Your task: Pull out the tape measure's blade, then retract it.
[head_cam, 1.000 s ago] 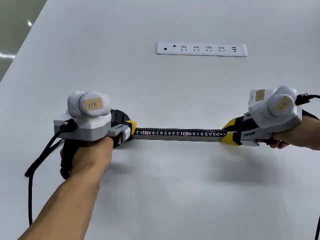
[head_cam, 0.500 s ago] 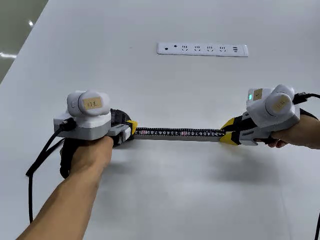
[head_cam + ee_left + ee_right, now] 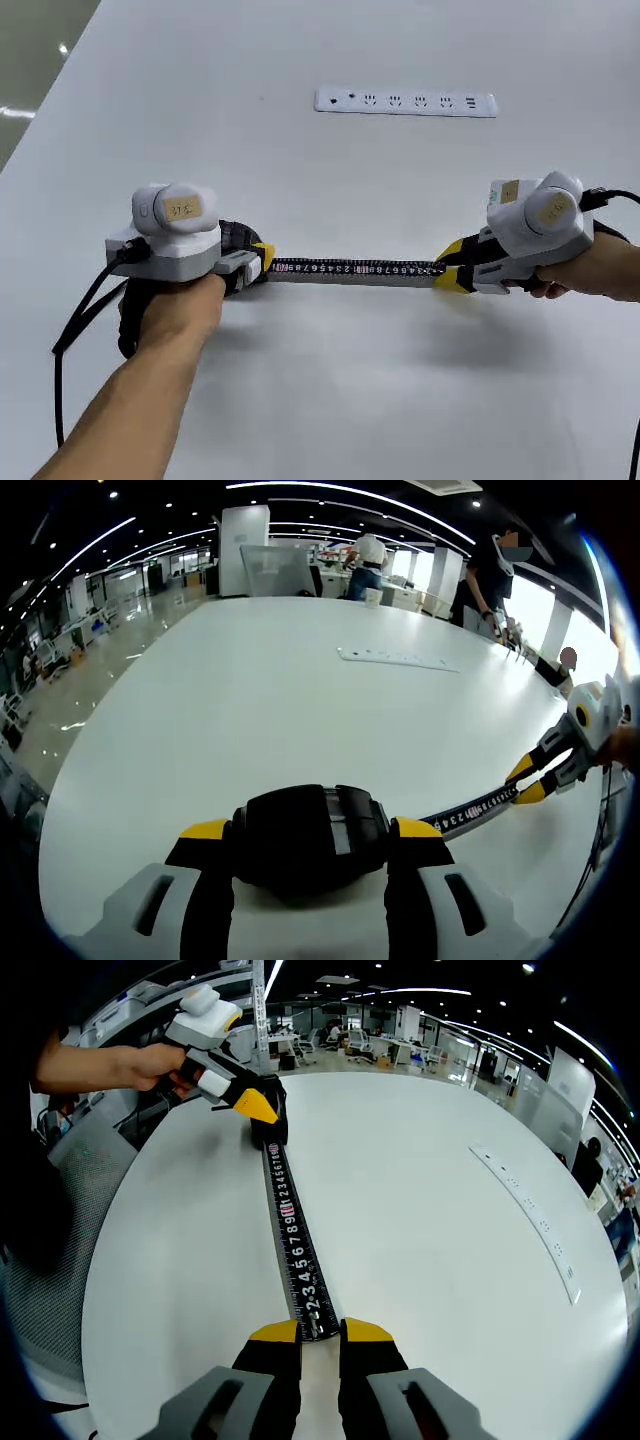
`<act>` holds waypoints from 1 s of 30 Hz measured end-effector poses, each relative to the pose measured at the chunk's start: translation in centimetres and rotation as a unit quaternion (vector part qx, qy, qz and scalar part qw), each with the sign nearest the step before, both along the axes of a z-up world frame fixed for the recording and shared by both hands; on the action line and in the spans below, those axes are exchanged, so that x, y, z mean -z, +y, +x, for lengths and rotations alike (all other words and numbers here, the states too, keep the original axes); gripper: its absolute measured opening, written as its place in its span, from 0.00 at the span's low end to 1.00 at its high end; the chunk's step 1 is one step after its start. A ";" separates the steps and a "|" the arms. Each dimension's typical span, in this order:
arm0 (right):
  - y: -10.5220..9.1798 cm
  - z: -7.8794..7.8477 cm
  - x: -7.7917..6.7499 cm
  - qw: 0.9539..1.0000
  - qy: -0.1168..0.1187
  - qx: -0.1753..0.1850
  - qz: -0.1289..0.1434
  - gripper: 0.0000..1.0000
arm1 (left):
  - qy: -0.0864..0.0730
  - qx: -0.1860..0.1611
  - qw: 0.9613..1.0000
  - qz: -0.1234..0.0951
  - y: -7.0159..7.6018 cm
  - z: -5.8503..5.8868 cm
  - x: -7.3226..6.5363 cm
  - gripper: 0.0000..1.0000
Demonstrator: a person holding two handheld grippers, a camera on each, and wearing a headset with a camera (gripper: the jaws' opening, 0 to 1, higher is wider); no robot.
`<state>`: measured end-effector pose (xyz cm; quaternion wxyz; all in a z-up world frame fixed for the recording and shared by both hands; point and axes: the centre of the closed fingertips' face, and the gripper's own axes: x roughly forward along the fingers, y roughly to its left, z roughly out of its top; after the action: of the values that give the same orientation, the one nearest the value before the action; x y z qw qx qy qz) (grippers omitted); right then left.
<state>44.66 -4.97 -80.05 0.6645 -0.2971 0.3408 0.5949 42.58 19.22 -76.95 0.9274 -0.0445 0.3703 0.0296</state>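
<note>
tape measure (image 3: 240, 258) left — blade (image 3: 350, 268) stretching right | power strip (image 3: 405, 102) behind

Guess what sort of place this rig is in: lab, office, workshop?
Likely an open-plan office or lab floor, not a workshop. A large white table carries a power strip; behind it the gripper views show long ceiling light strips, rows of desks and people standing.

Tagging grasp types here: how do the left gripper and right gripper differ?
Load: the left gripper clamps the black case; the right gripper pinches the end of the blade. Jaw gap: the left gripper's jaws stand wide around the case; the right gripper's are nearly together. Shared: yellow-tipped jaws, facing each other low over the white table.
</note>
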 end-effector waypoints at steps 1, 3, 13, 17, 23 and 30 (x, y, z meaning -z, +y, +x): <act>0.1 0.0 0.0 1.000 0.000 0.000 0.000 0.10 | 0.000 0.000 1.000 0.000 -0.1 0.0 0.0 0.56; 0.2 0.0 0.1 1.000 0.000 -0.001 -0.001 0.10 | 0.000 -0.001 1.000 0.000 -0.1 0.0 0.0 0.56; 0.6 -0.4 0.0 1.000 -0.001 -0.005 -0.002 0.10 | 0.001 0.003 1.000 -0.001 -0.1 0.0 0.0 0.56; 0.9 -0.4 0.0 1.000 -0.001 -0.004 0.001 0.10 | 0.001 0.003 1.000 -0.003 -0.1 0.0 0.0 0.56; 1.3 -0.4 -0.1 1.000 -0.001 -0.005 0.002 0.10 | 0.001 0.003 1.000 -0.005 0.0 0.0 0.0 0.56; 1.7 -0.4 0.0 1.000 -0.001 -0.005 0.004 0.10 | 0.003 0.004 1.000 -0.007 0.2 0.1 0.0 0.56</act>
<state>44.26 -3.32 -80.01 0.6627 -0.2969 0.3366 0.5995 42.64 19.40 -77.00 0.9261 -0.0496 0.3731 0.0235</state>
